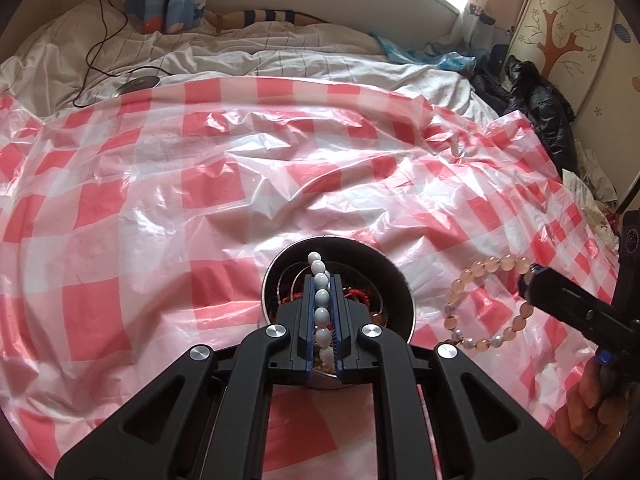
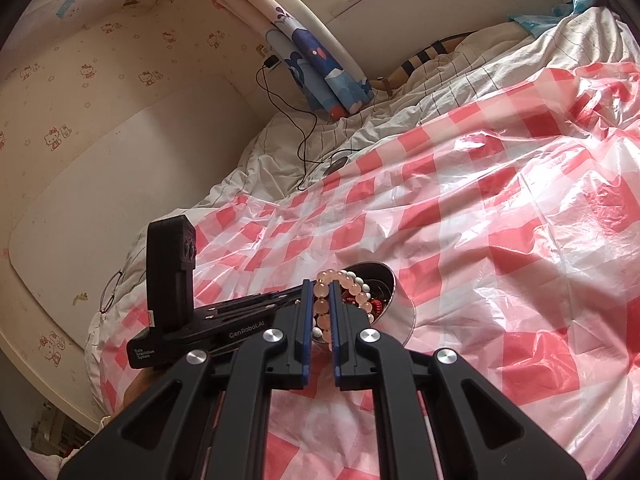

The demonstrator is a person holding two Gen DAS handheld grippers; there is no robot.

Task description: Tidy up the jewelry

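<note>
- Pinching a white bead bracelet (image 1: 320,303) between nearly closed jaws, the left gripper (image 1: 323,280) hangs over the round metal tin (image 1: 394,280).
- The right gripper (image 2: 321,286), jaws equally narrow, clamps a pink bead bracelet (image 2: 322,305) beside that tin.
- Beyond, the red-checked plastic sheet (image 1: 200,184) covers the bed.
</note>
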